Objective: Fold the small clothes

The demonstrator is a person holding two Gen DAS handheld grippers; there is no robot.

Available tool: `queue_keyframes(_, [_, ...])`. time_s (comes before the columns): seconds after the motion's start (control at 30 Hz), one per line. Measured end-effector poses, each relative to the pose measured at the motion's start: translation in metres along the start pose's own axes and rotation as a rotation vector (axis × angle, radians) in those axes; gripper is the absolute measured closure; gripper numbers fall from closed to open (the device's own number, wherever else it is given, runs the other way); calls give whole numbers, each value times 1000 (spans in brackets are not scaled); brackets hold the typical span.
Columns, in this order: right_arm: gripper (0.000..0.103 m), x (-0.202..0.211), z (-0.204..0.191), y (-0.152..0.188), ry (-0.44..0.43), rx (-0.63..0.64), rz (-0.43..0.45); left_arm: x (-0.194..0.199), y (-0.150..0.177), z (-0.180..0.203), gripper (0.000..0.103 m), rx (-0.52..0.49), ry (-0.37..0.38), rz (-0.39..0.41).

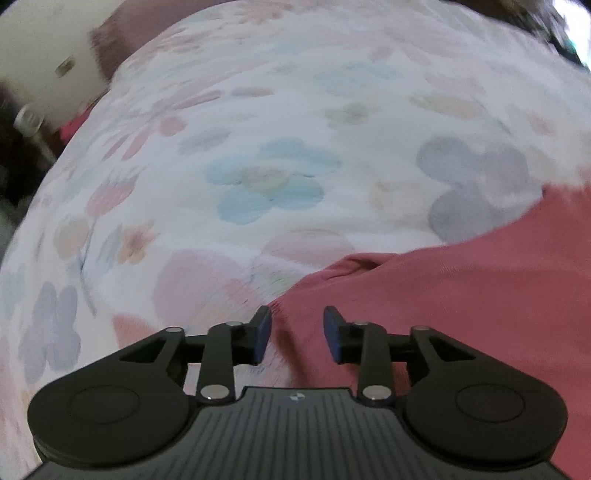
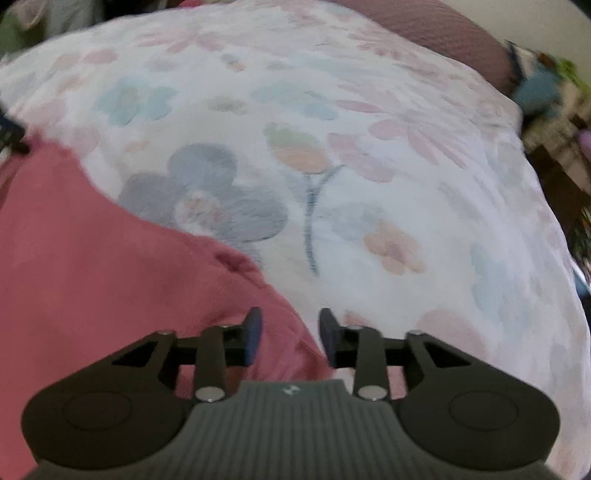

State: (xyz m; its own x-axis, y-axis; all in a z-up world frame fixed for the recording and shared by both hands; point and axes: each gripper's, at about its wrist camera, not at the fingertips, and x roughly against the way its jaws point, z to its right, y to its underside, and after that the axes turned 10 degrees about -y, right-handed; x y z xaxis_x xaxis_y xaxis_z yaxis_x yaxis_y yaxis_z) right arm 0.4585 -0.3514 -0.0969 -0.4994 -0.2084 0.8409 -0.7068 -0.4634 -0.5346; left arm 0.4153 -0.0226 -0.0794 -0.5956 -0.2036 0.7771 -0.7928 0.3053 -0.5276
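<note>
Left wrist view: my left tongs (image 1: 297, 334) stand parted, nothing between the pads. The pink garment (image 1: 461, 295) fills the lower right of the frame, lying on the floral bedspread (image 1: 258, 147). Its left edge runs up right at the tips, with a small pucker just above them. The fabric below the tips looks free, not pinched. Frame is blurred, so I can't read seams or which part of the garment this is.

Right wrist view: my right tongs (image 2: 290, 332) are parted too and hold nothing. The same garment (image 2: 92, 258) takes the lower left of the frame, and its right edge passes under the gap between the tips. There's a small wrinkle on the edge above the left finger. A dark red cover (image 2: 424, 26) lies at the upper right beyond the bedspread, and some clutter at the far right is too smeared to name.

My read: each tong sits at one side edge, ready to pinch. Do it well by closing on the edge only, not the bedspread underneath, with both at matching height so the fold comes out square.

Count: one garment, one bedspread, two tongs.
</note>
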Motion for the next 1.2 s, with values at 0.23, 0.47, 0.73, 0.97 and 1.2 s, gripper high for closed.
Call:
queue_keyframes(0.23, [66,59,13,35,-73,-246,86,50,37,-27,62,102,101,-15])
queue_keyframes(0.47, [62,99,-9,102,-179,-486,60,78,102,-43,51,304,262,-99])
queue_keyframes(0.73, [52,110,-31,186,-300,-819,131,59,175,-50,47,655,437,-209])
queue_keyframes(0.97, [61,90,-28,231,-411,-1128,214,45,192,-44,70,824,474,-210])
queue_keyframes(1.2, [102,104,-24,227,-417,-1133,290,71,176,-45,94,689,366,-127])
